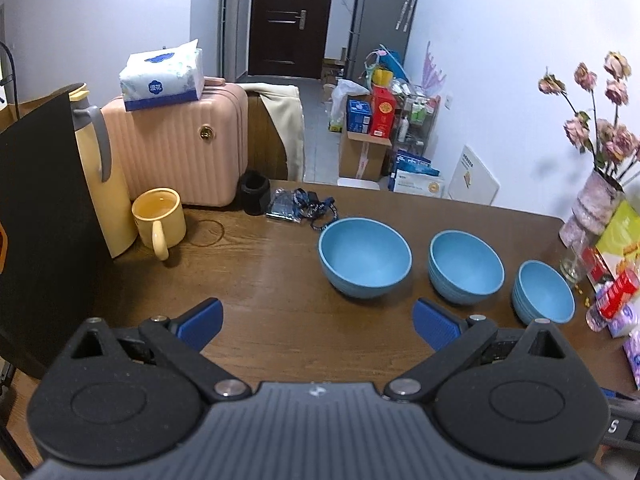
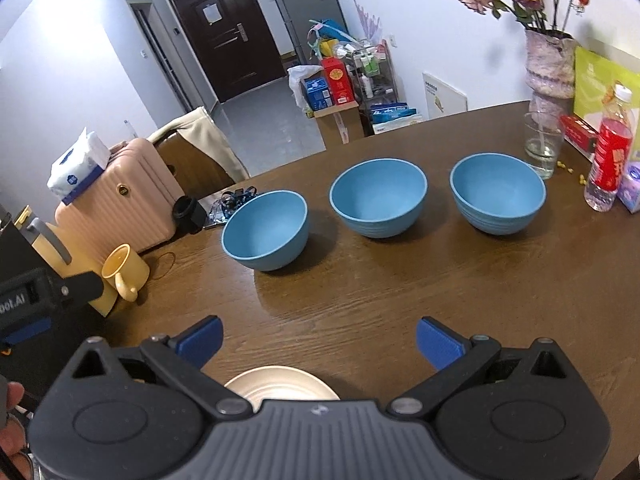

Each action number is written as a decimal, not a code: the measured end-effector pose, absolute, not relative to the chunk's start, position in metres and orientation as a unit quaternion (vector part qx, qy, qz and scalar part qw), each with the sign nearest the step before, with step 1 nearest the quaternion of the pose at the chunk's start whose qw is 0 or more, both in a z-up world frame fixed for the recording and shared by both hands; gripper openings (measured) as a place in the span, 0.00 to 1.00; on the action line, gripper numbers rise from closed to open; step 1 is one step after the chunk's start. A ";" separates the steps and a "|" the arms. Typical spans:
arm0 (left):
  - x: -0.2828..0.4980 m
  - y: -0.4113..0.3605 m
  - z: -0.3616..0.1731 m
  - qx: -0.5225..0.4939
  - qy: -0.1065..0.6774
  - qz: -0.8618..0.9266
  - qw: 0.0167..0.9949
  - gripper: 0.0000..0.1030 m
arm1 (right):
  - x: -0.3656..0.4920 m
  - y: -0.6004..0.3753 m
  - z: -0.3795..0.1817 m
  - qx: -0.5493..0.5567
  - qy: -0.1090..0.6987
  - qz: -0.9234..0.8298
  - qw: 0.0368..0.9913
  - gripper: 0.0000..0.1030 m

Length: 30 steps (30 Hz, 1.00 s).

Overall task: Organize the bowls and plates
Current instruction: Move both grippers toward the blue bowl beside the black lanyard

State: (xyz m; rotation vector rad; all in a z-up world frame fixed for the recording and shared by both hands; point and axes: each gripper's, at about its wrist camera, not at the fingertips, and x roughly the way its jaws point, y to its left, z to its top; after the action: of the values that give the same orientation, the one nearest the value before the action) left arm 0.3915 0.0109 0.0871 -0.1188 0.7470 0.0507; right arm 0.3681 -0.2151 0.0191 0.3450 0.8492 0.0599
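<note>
Three blue bowls are set upright on the brown table (image 2: 360, 292), openings facing up, all empty. In the right wrist view they form a row running from centre-left to right of the frame: the left bowl (image 2: 265, 235), the middle bowl (image 2: 378, 197) and the right bowl (image 2: 497, 192), each apart from the next. In the left wrist view the same row occupies the centre-right of the frame, and the right bowl (image 1: 543, 292) is partly covered by the gripper body.

A cream plate (image 2: 280, 385) lies flat at the bottom centre of the right wrist view; its near part is hidden behind the gripper housing.

The left gripper (image 1: 318, 322) is held above bare table with its blue fingers spread wide, nothing between them. The right gripper (image 2: 319, 342) is likewise spread wide and empty.

A yellow mug (image 1: 160, 220) at centre-left contains a pale liquid. A clear glass (image 2: 542, 144) stands at the right, beside a flower vase (image 2: 550, 68).
</note>
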 end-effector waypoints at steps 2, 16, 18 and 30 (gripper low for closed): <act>0.399 0.014 0.089 -0.063 0.368 0.028 0.927 1.00 | 0.374 -0.213 0.021 0.170 0.411 0.035 0.895 1.00; 0.479 0.037 0.091 -0.053 0.380 0.027 0.923 1.00 | 0.433 -0.177 0.029 0.183 0.404 0.009 0.896 1.00; 0.492 0.040 0.089 -0.048 0.381 0.023 0.923 1.00 | 0.443 -0.172 0.026 0.184 0.405 -0.005 0.895 1.00; 0.569 0.061 0.054 -0.061 0.410 0.018 0.910 1.00 | 0.504 -0.151 -0.003 0.206 0.436 -0.027 0.876 0.99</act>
State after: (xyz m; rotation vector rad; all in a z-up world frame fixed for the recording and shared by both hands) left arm 0.5689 0.0608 0.0543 -0.1253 0.8466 0.0380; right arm 0.5040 -0.1507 -0.0028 0.4304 0.9091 -0.0559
